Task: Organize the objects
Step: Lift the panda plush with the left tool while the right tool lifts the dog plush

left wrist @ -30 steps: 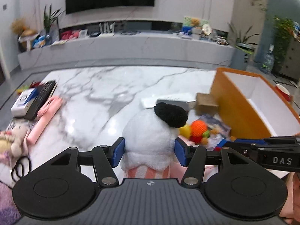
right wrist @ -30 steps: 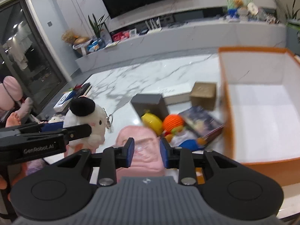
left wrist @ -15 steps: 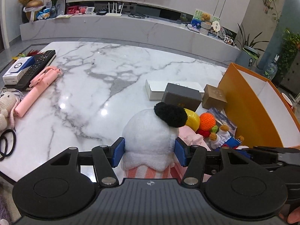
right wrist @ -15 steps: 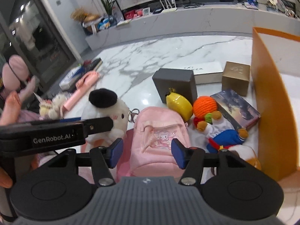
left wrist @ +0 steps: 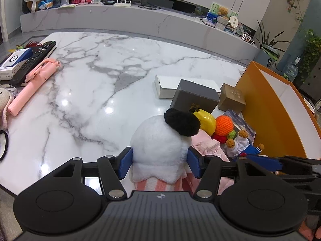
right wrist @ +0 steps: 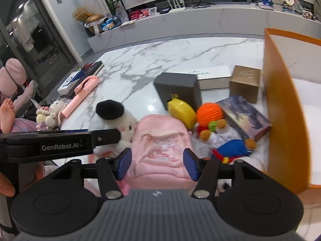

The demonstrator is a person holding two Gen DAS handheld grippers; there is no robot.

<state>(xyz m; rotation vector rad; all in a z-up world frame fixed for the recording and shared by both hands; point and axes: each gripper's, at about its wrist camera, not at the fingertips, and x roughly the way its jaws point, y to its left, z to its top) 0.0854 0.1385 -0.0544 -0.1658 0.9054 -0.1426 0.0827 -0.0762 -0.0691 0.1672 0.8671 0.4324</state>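
Note:
My left gripper (left wrist: 159, 164) is shut on a white plush toy (left wrist: 158, 142) with a black ear; the toy also shows in the right wrist view (right wrist: 118, 118). My right gripper (right wrist: 157, 164) is open, its blue pads on either side of a small pink backpack (right wrist: 162, 140) that lies on the marble table (left wrist: 96, 84). An open orange box (right wrist: 284, 108) with a white inside stands at the right. Beside the backpack lie a yellow toy (right wrist: 181, 112) and an orange-headed crochet doll (right wrist: 216, 128).
A dark grey box (right wrist: 178, 86), a flat white box (right wrist: 212, 76), a gold box (right wrist: 244, 82) and a book (right wrist: 246, 114) lie near the orange box. At the left are a pink selfie stick (left wrist: 34, 84), a remote (left wrist: 34, 58), a small crochet doll (right wrist: 50, 116) and a person's foot (right wrist: 8, 112).
My right gripper has opened wide around the pink backpack. Both cameras have tilted down and pulled back over the table. The left gripper still holds the plush toy.

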